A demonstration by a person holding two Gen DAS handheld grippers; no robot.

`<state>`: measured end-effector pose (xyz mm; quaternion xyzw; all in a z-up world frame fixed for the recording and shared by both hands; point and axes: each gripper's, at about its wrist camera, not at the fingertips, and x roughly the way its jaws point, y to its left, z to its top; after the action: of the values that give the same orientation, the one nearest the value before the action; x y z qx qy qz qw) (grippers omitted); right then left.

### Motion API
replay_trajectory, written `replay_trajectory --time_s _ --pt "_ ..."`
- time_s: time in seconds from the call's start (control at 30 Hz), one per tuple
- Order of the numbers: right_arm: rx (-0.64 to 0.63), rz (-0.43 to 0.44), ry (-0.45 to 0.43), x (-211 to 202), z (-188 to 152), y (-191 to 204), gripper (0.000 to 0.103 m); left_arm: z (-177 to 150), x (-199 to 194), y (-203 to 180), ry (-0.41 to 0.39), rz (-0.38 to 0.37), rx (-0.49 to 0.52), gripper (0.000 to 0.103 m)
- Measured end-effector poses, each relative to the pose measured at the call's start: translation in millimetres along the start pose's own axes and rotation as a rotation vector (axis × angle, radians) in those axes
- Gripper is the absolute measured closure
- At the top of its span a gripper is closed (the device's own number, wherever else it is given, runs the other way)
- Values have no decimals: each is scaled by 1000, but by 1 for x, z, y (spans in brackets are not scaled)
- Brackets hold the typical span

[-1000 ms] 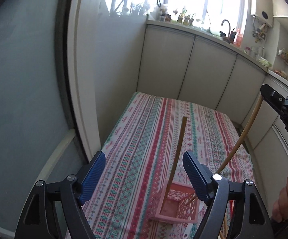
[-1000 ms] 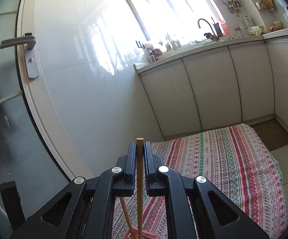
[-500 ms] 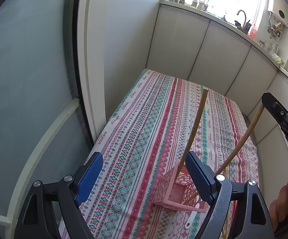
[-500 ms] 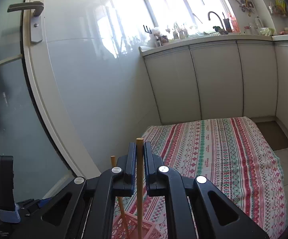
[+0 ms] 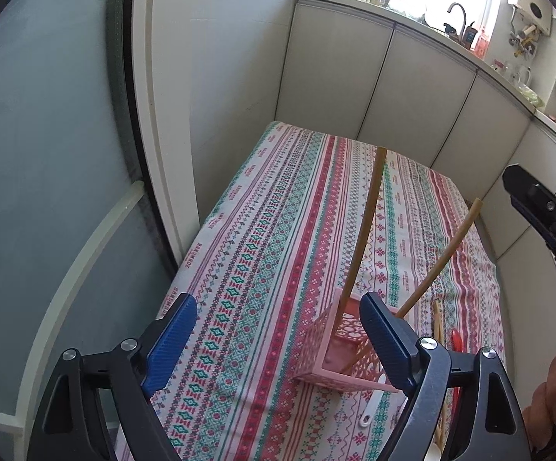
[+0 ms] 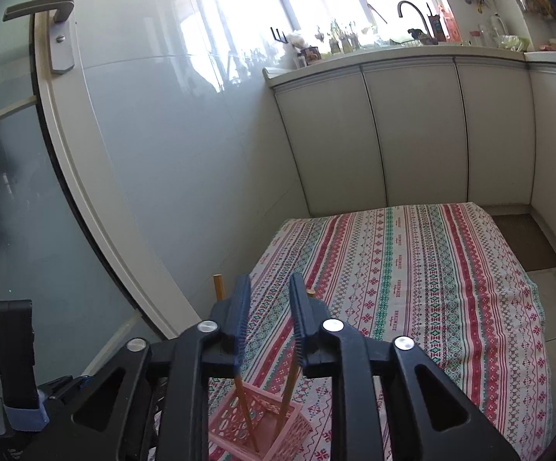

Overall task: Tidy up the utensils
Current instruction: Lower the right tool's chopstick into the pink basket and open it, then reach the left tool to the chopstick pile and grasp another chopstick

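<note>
Two wooden chopsticks stand tilted in a pink perforated basket (image 5: 341, 349) on a striped tablecloth (image 5: 278, 238) covering the tabletop, as a person holding a claw in each hand sorts kitchen utensils. The taller chopstick (image 5: 366, 215) leans up and away from the basket; the second chopstick (image 5: 447, 253) slants off to the right, its lower end inside the same basket.

The right claw (image 6: 266, 288) has just been opening: its jaws stand apart with bare cloth showing between them, and the chopstick it faces now rests in the basket below, passing beside the right-hand finger rather than pressed between the pads. The left claw (image 5: 278, 330) hangs with its blue-padded jaws wide apart and nothing between them, the basket just beyond its right finger.

The chopsticks look light, thin and stiff, with a smooth finish likely to slip or pivot in a loose pinch; a hold near the upper third, squarely across the pads, would probably steady them best. The basket appears to be light plastic and could tip or slide if a stick is levered against its wall.

More pieces lie on the cloth beside the basket: a white spoon handle (image 5: 370, 407), a red item (image 5: 457, 344) and another chopstick (image 5: 437, 319), all near the left claw's right finger. A hand (image 5: 554, 392) shows at the right edge of the left view.
</note>
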<state>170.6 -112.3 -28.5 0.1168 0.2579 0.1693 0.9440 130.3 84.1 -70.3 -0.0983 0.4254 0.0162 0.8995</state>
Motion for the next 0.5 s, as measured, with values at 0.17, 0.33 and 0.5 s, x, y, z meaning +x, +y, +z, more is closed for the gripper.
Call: replay_trajectory --time_s 0.17,0.33,0.5 --pt "46 -47 35 -37 8 -13 46 -6 -3 -7 22 -1 42 13" --pt "122 -157 111 -79 5 -51 31 -17 -10 -22 49 -17 96 12" --pt "178 -245 190 -109 -14 -86 22 -35 -23 -44 59 -43 193 12"
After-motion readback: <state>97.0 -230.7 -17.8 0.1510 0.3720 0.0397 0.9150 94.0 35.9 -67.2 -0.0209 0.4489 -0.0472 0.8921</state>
